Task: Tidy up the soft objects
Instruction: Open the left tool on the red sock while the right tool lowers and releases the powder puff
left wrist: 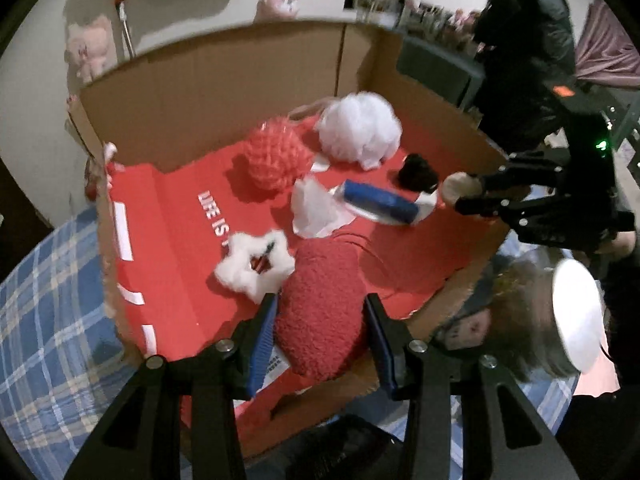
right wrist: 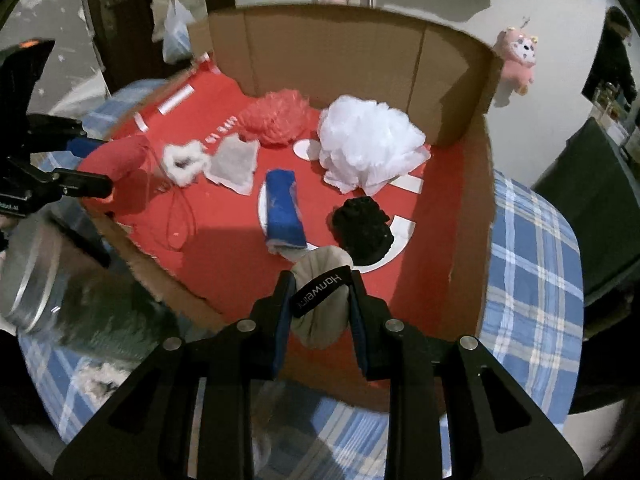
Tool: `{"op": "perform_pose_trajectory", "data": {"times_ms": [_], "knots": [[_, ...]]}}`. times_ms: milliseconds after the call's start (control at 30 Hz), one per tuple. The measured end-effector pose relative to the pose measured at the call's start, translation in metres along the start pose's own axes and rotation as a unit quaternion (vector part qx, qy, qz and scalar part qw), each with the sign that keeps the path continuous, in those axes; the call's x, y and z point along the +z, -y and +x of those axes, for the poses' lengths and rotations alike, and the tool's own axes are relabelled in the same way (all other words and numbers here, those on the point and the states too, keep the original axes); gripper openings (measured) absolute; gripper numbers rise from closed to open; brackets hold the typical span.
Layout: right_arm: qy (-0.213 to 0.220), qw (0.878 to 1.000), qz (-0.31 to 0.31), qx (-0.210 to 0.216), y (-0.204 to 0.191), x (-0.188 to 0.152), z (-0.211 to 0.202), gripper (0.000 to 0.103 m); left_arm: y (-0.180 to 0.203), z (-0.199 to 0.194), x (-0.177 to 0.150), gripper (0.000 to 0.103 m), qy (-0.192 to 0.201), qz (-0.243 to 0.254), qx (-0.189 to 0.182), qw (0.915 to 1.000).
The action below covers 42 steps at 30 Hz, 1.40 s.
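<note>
"LIFE IS" on red box floor (left wrist: 180, 240), "Hanwei" on black band (right wrist: 318, 290)

Fuzzy red plush (left wrist: 320, 312) gripped at the box's near-left edge, beige rolled cloth (right wrist: 320, 304) gripped near-right — white pouf (right wrist: 368, 144), red pouf (right wrist: 276, 118), blue roll (right wrist: 284, 208), black scrunchie (right wrist: 362, 228) lie inside.

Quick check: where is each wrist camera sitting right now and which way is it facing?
Left wrist: on the left gripper, angled down into the cardboard box; grips a red fuzzy item; right gripper at right.
Right wrist: on the right gripper, angled down into the box; grips a beige roll; left gripper at left.
Shared: white pouf, blue roll.
</note>
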State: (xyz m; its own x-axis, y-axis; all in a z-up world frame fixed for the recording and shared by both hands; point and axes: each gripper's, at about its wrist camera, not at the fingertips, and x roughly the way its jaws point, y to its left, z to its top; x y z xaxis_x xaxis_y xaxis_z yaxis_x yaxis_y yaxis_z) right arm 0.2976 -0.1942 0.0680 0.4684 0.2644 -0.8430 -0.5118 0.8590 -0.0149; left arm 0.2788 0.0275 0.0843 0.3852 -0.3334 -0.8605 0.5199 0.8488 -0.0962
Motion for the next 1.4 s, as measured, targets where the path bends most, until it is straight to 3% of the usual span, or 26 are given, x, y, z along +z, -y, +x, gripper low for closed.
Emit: {"op": "perform_pose_trajectory", "data": {"times_ms": [267,567,633,767,900,1033,1167,1267,1400], "knots": [[-0.061,0.998,-0.009,-0.017,0.002,0.015,0.028,0.025,-0.006,0.024,0.0,0.046,-0.061,-0.004,0.031,0.9976],[-0.082,0.996,-0.002,-0.026,0.008,0.015,0.036,0.03,-0.018,0.033,0.0,0.047,-0.075,-0.009,0.064,0.995],[-0.084,0.996,-0.007,-0.029,0.008,0.015,0.037,0.031,-0.017,0.036,0.003,0.047,-0.074,-0.007,0.069,0.9948],[-0.088,0.995,-0.025,-0.033,-0.003,0.016,0.041,0.048,-0.013,0.037,0.004,0.047,-0.073,-0.003,0.073,0.9946],[-0.087,0.994,-0.038,-0.048,-0.01,0.015,0.042,0.054,-0.011,0.038,0.005,0.049,-0.073,-0.002,0.077,0.9944],[-0.083,0.995,-0.031,-0.046,-0.009,0.016,0.039,0.054,-0.008,0.033,0.006,0.056,-0.065,-0.003,0.073,0.9952],[-0.076,0.995,-0.031,-0.048,-0.012,0.018,0.032,0.059,-0.004,0.019,0.005,0.069,-0.046,-0.005,0.071,0.9964],[-0.062,0.996,-0.027,-0.05,-0.016,0.025,0.022,0.065,-0.004,0.002,0.007,0.07,-0.029,-0.008,0.066,0.9974],[-0.04,0.998,-0.016,-0.046,-0.019,0.025,0.001,0.066,0.01,-0.026,0.0,0.078,0.006,-0.015,0.066,0.9977]]}}
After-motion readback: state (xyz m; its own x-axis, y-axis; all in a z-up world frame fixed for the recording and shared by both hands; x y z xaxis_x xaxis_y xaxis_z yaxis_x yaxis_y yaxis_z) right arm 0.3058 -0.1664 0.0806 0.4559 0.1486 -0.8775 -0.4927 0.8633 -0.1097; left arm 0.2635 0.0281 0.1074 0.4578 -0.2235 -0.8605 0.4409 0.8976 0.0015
